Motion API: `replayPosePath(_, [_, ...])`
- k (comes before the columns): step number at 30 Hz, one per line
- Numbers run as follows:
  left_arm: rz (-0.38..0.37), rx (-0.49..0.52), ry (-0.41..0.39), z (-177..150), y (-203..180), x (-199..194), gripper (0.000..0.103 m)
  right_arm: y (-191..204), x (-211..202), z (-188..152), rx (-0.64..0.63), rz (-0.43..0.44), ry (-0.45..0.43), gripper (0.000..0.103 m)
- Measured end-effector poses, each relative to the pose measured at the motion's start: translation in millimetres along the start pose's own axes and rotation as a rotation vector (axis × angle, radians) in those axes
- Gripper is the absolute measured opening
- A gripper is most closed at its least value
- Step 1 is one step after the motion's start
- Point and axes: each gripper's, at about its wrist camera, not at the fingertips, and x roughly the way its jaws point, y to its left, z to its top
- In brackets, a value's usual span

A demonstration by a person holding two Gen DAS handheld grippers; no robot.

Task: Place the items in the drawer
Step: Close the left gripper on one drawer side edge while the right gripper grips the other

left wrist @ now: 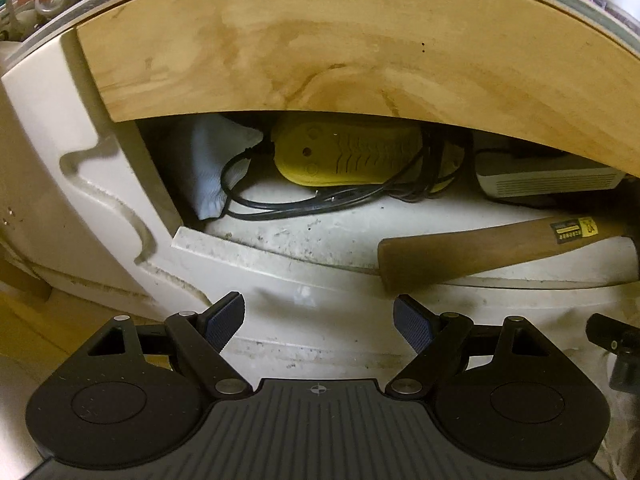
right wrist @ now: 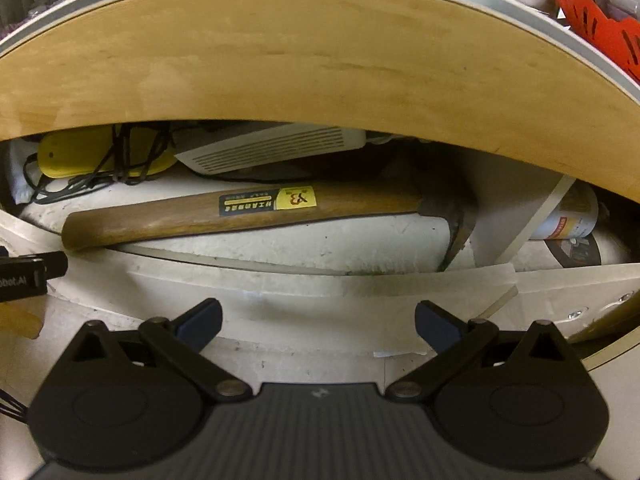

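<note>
Pale plywood fronts the desk [left wrist: 320, 48] above, and below it the white drawer [left wrist: 280, 280] stands pulled out, its scuffed front edge facing both grippers.

The hammer [right wrist: 240, 210] lies inside the drawer, just behind the front wall, its brown wooden handle running leftward and its dark head [right wrist: 452, 216] to the right. A black and yellow label [right wrist: 268, 200] sits on the handle. From the left wrist view only the handle end and label show, at the right side.

Further back, partly under the desk edge, a yellow device [left wrist: 344, 152] lies wrapped in black cord [left wrist: 280, 208]. To its left a pale cloth bag [left wrist: 212, 168] leans against the drawer's side wall. To its right sits a white slotted box [right wrist: 272, 146], behind the hammer's handle. Right of the hammer head a white divider [right wrist: 536, 216] slants up, and beyond it a can [right wrist: 572, 216] lies on its side.

The left gripper [left wrist: 319, 320] hovers before the drawer front, its jaws spread wide with nothing between them. The right gripper [right wrist: 318, 320] is the same: jaws wide apart, empty, in front of the drawer wall and clear of the hammer. Each gripper's edge shows in the other's view, so they are side by side.
</note>
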Motion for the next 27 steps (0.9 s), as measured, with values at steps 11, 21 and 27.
replayPosePath(11, [0.004,0.019,-0.014,1,-1,4,0.082,1,3,2,-0.002,-0.003,0.004,0.103])
replayPosePath(21, [-0.009,0.035,-0.008,1,2,4,0.082,1,4,2,-0.021,-0.006,0.008,0.103])
replayPosePath(27, [0.014,0.214,-0.063,-2,-12,-6,0.082,3,4,0,-0.109,-0.012,-0.002,0.103])
